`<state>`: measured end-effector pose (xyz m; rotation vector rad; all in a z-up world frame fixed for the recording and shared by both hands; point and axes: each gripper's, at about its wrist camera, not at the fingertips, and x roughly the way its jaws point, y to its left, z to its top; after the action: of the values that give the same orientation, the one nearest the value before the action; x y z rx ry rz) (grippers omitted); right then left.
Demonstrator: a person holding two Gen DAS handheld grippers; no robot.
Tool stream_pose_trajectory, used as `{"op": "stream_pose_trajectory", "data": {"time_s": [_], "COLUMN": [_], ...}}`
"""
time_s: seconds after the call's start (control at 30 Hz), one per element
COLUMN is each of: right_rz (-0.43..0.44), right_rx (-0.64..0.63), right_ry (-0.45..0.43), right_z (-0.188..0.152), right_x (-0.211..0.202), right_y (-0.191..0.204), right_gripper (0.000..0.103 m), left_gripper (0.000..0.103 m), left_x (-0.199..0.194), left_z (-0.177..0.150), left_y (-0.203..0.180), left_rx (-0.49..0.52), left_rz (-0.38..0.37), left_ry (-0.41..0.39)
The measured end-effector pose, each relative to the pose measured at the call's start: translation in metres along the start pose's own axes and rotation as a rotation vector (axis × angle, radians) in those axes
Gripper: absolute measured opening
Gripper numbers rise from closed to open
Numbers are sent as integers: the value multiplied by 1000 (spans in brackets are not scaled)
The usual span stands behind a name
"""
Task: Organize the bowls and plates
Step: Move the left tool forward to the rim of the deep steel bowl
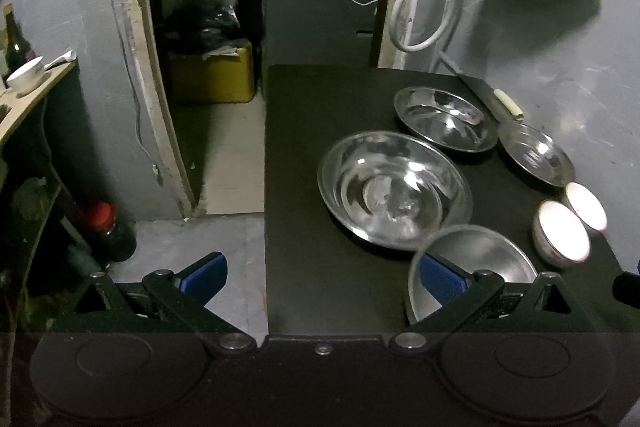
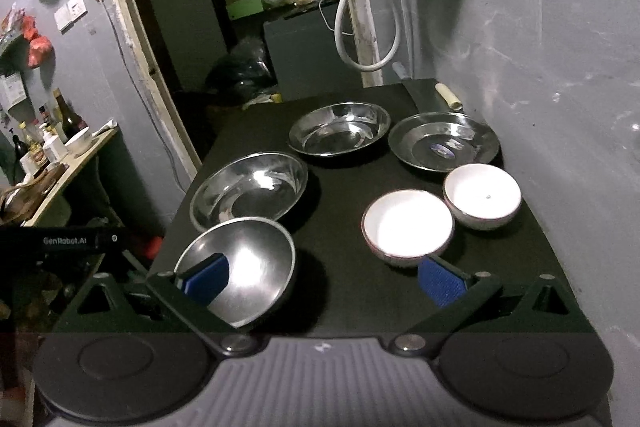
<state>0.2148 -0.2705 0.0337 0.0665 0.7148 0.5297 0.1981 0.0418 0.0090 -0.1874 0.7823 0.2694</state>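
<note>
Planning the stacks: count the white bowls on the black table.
2. One white bowl sits near the front right of the table; the other white bowl is beside it, farther back toward the wall. None appears hidden.

Silver steel is seen gleaming on the three plates (image 2: pixel 339 134) and the small bowl (image 2: pixel 244 271), glowing white inside the two ceramic bowls (image 2: pixel 408 223) with dark rims, all against the black table (image 2: pixel 352 259), while blue pads (image 2: pixel 442 281) are shown on black grippers.
</note>
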Motion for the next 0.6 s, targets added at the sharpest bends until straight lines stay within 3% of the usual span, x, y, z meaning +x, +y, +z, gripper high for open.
{"op": "stream_pose_trajectory", "data": {"time_s": [0.2,0.6], "right_rz": [-14,-26], "right_rx": [36,207], "right_ry": [1,5], "right_z": [14,58], "right_x": [32,108], "right_y": [4,-4], "right_gripper": [103,103], "left_gripper": [102,102], "left_x": [43,149], "left_z": [41,129], "left_y": [8,0], "left_rx": [65,135], "left_rz": [-27,-172], "left_ry": [15,11]}}
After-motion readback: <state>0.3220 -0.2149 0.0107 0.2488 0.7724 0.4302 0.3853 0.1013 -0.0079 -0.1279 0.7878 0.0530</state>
